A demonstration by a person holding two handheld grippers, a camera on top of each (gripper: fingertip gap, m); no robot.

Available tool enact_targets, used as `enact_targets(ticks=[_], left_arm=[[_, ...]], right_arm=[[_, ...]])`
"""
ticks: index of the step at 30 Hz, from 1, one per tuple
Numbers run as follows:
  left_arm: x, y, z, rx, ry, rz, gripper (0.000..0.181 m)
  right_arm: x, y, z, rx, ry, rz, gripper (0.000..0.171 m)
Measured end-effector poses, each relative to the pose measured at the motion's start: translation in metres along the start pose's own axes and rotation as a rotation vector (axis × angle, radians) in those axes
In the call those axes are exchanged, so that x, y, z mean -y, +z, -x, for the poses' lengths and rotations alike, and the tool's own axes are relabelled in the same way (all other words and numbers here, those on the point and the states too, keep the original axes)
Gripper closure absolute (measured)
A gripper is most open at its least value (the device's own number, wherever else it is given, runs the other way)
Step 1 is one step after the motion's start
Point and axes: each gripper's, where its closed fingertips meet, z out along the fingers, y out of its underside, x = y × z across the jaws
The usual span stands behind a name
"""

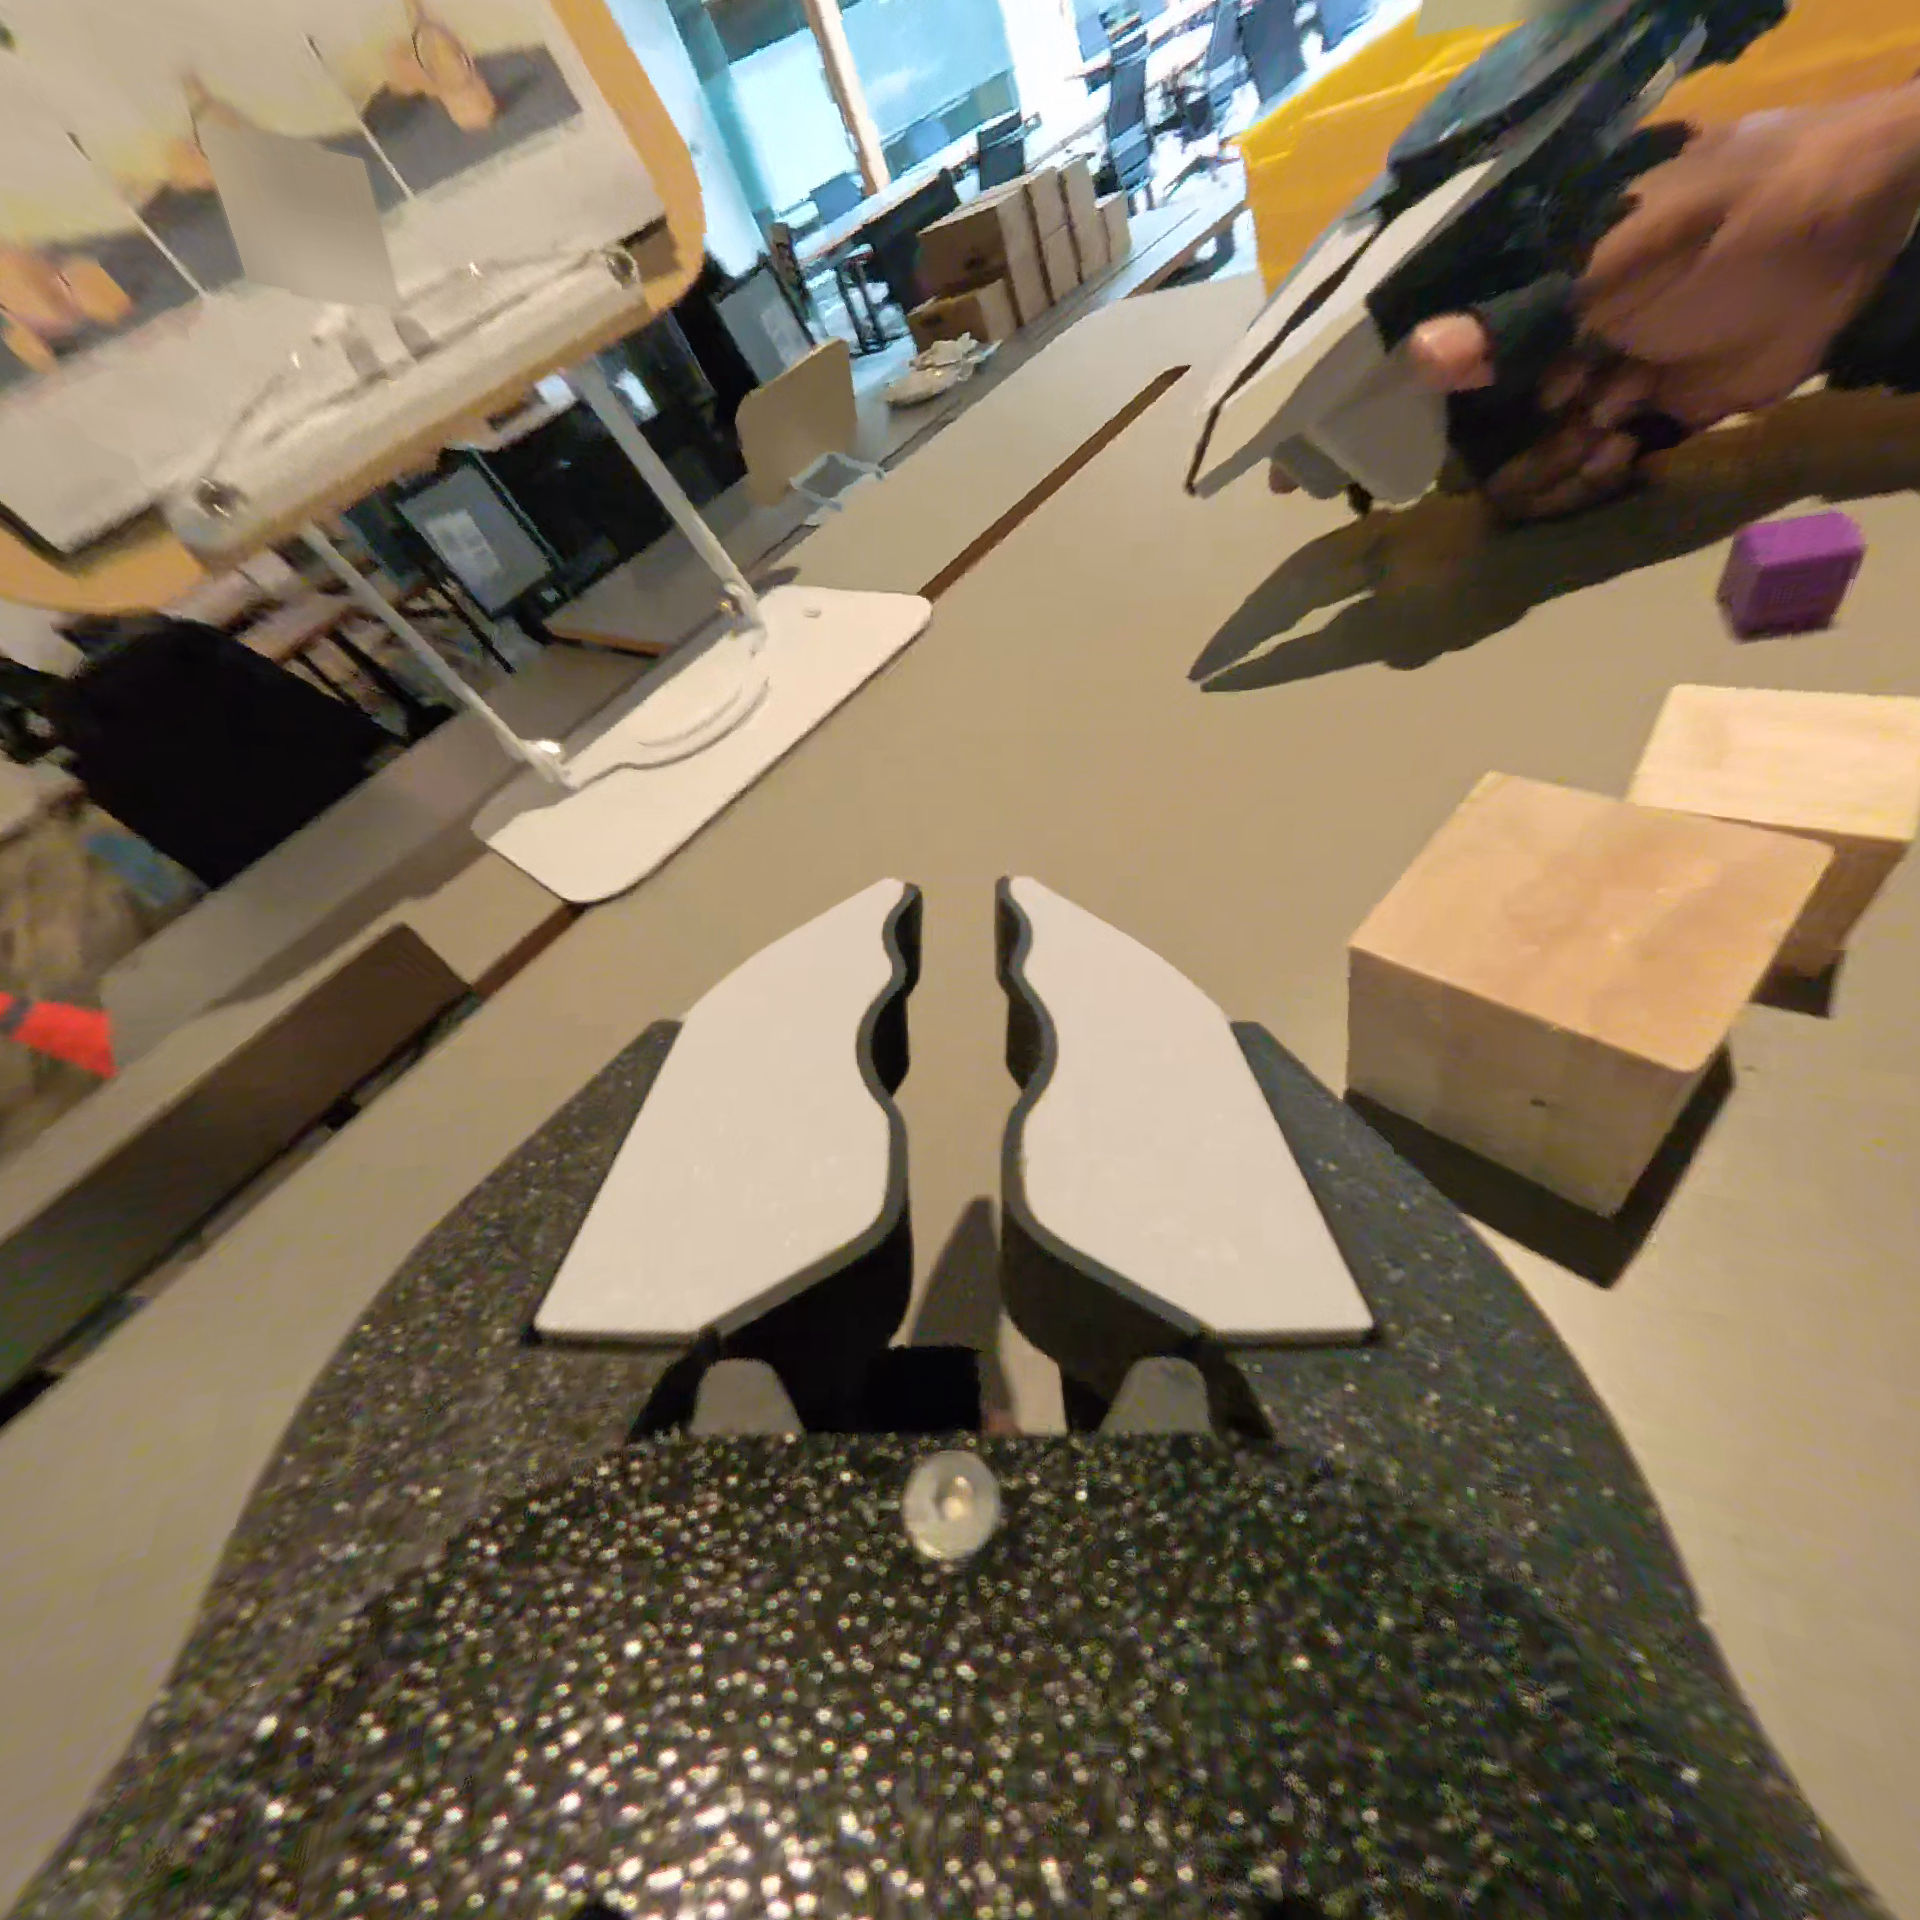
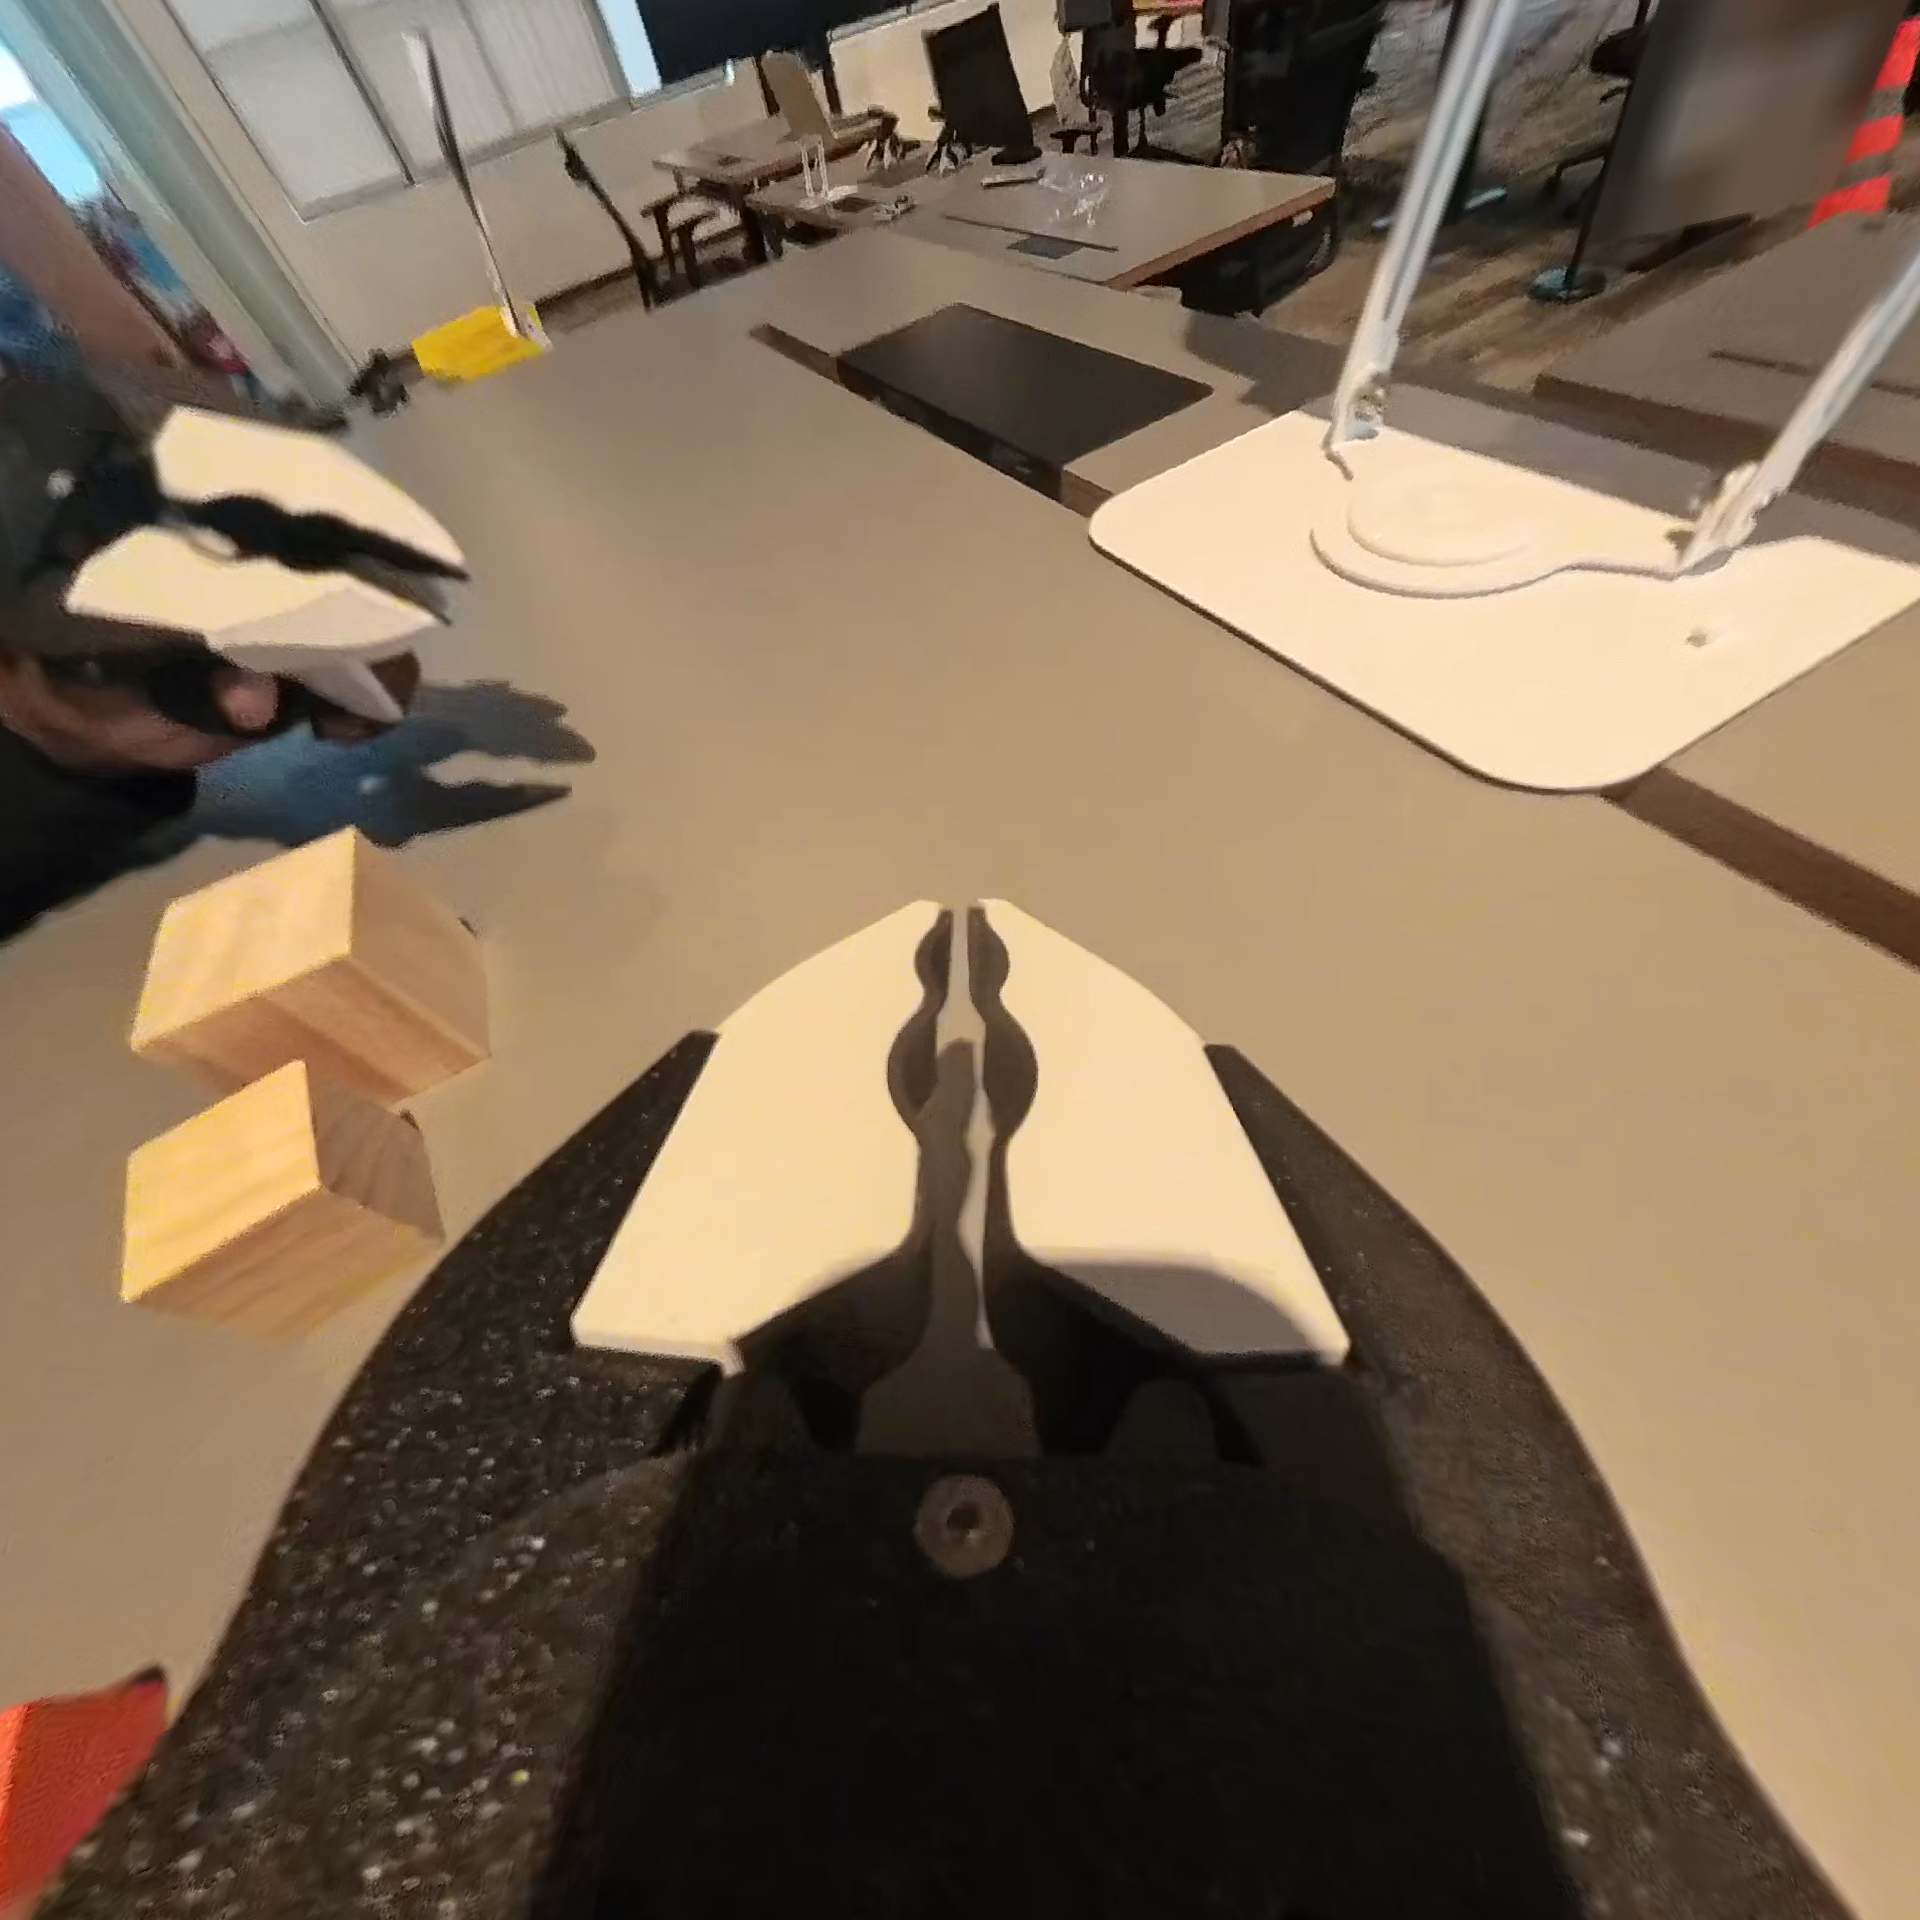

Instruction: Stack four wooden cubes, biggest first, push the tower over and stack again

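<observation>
Wooden cubes lie loose on the wide grey-beige tabletop (image 1: 1143,727), and I see no tower anywhere. Going by size, the large pale wooden cube (image 1: 1538,977) sits just right of my left gripper (image 1: 956,904) in the left wrist view, and a second pale wooden cube (image 1: 1787,790) rests right behind it, touching or nearly so; I cannot tell which of the 2 is bigger from this angle. The right wrist view shows the same pair as 2 yellowish blocks (image 2: 312,966) and (image 2: 260,1195), side by side, left of my right gripper (image 2: 958,914). A small purple cube with a gridded surface (image 1: 1792,571) lies farther off, well apart from the wooden pair. At the lower left corner of the right wrist view I catch an orange-red patch (image 2: 73,1766) that I cannot identify. A white flat lamp base (image 2: 1507,623) stands across the table, clear of the work.

My left gripper's jaws stand slightly apart with nothing between them. My right gripper's jaws are nearly together, only a thin slit showing, and they hold nothing either.

I judge the stacking is at 0 of 4 right now: every block I can see is on the table, and only 2 wooden ones are in sight. Left to do: pick the biggest as base, then build upward.
</observation>
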Motion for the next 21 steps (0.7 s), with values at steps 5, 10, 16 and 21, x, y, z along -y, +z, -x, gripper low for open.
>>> enact_targets(ticks=[5,10,16,21], left_arm=[[-0.003,0.0,-0.005,-0.114,-0.099,-0.02,0.161],[-0.001,-0.002,-0.009,-0.153,-0.102,-0.036,0.159],[-0.001,-0.002,-0.008,-0.15,-0.113,-0.039,0.159],[-0.002,-0.002,-0.008,-0.15,-0.112,-0.035,0.159]], right_arm=[[0.001,-0.015,0.07,0.285,-0.242,0.108,0.147],[-0.029,-0.011,0.135,0.45,-0.422,0.328,0.123],[-0.047,-0.005,0.158,0.392,-0.575,0.528,0.109],[-0.051,-0.008,0.161,0.325,-0.641,0.628,0.107]])
